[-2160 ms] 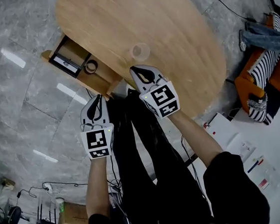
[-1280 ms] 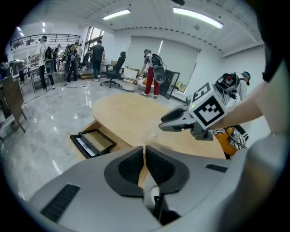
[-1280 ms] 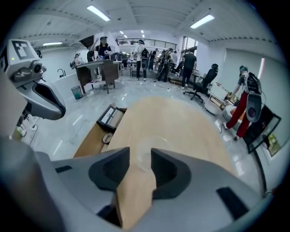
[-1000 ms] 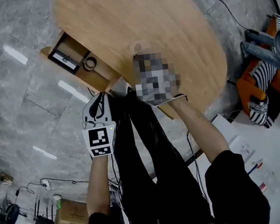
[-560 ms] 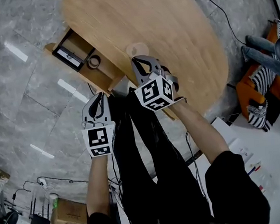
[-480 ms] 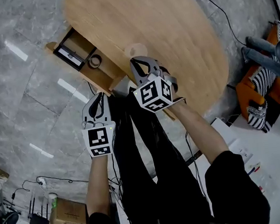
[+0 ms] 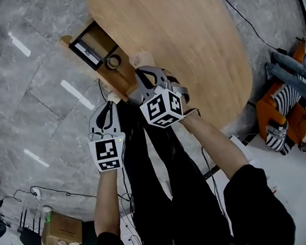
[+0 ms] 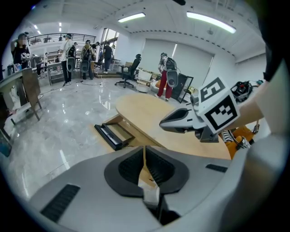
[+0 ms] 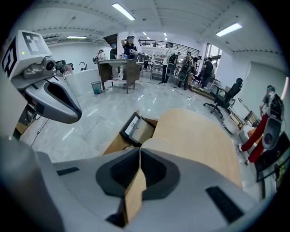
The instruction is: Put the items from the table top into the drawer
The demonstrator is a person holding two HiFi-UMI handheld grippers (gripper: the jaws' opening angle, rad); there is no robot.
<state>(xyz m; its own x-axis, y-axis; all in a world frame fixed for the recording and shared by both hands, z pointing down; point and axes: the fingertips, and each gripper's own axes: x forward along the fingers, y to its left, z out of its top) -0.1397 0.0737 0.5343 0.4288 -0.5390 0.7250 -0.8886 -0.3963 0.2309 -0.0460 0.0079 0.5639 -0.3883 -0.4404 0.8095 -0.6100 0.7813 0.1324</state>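
An oval wooden table (image 7: 187,33) has an open drawer (image 7: 99,38) at its left edge. In the drawer lie a black flat item (image 7: 86,50) and a dark tape ring (image 7: 114,62). My right gripper (image 7: 141,74) is shut on the thin wall of a beige round thing (image 7: 143,59) and holds it over the table's edge, beside the drawer. In the right gripper view that beige thing (image 9: 158,144) arches over the jaws, with the drawer (image 9: 140,129) beyond. My left gripper (image 7: 107,104) hangs shut and empty over the floor, below the drawer. In its own view the jaws meet (image 8: 145,159).
The person's black-clad legs (image 7: 166,189) stand against the table's near edge. Orange and striped things (image 7: 283,110) lie on the floor at the right. A cable (image 7: 246,21) runs past the table. Boxes and a router (image 7: 45,236) sit at lower left. People and office chairs stand far off.
My right gripper has carried the beige round thing left off its spot on the table toward the drawer, and its wrist has rolled. The left gripper has shifted only a little.
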